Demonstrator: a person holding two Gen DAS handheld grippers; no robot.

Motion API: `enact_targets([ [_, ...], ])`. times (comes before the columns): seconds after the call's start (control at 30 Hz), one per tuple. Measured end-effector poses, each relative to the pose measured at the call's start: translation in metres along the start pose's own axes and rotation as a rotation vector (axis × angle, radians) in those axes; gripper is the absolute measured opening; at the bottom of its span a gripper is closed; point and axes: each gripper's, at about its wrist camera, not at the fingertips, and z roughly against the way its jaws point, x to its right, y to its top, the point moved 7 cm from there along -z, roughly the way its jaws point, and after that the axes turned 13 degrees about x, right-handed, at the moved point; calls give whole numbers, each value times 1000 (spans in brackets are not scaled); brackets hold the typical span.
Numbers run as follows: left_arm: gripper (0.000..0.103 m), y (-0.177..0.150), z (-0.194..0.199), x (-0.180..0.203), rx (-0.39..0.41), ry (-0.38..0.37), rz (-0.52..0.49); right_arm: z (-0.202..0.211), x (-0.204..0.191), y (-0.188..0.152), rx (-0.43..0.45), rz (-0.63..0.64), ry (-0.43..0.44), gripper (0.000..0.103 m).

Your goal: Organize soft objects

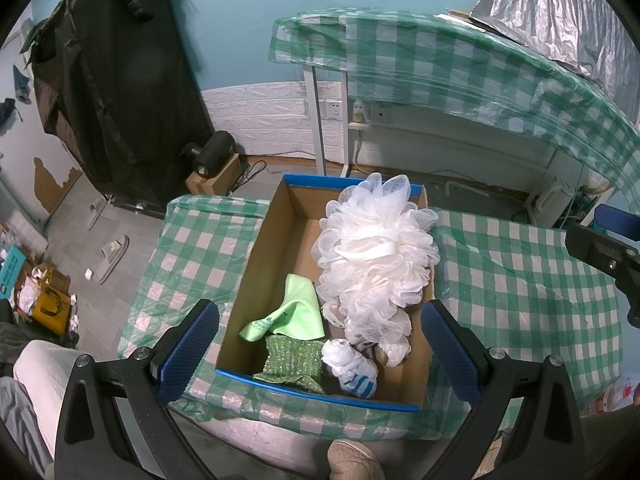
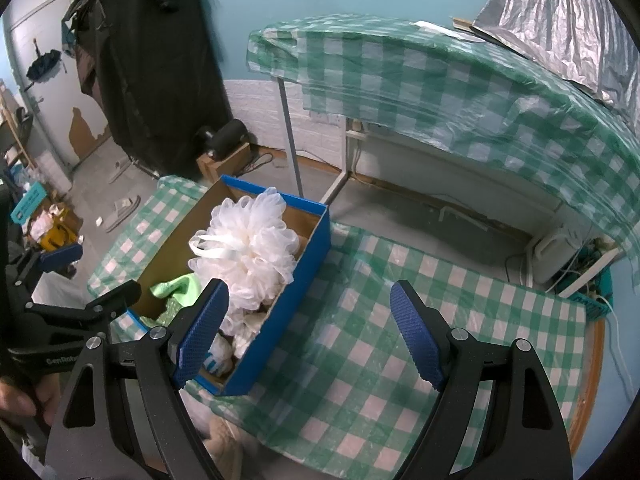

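A blue-edged cardboard box (image 1: 260, 256) (image 2: 296, 288) stands on a low table with a green checked cover (image 1: 520, 288) (image 2: 360, 344). Inside it lie a big white mesh bath puff (image 1: 376, 252) (image 2: 248, 248), a light green cloth (image 1: 296, 312) (image 2: 176, 288), a green sparkly scrub cloth (image 1: 294, 364) and a white balled sock with blue marks (image 1: 352, 364). My left gripper (image 1: 320, 348) hovers open over the box's near end, with nothing between its fingers. My right gripper (image 2: 310, 332) is open and empty, above the box's right wall and the bare cover beside it.
A taller table with the same checked cover (image 1: 440, 64) (image 2: 440, 80) stands behind. Floor clutter on the left includes slippers (image 1: 112, 260), a yellow bag (image 1: 50, 308) and a dark hanging garment (image 1: 120, 80). A person's shoe tip (image 1: 352, 460) shows below the table's near edge.
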Motion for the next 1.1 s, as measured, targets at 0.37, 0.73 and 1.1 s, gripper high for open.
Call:
enact_targets([
  [0.37,102,0,0,0,-1,0,1,0,-1,0,-1,-2,1,82],
  [0.73,102,0,1,0,2,-2,0,0,-2,-1,-1,-2,1,82],
  [1.1,102,0,1,6,-2,4,4,2,-3,-6,-11,-7,2,82],
])
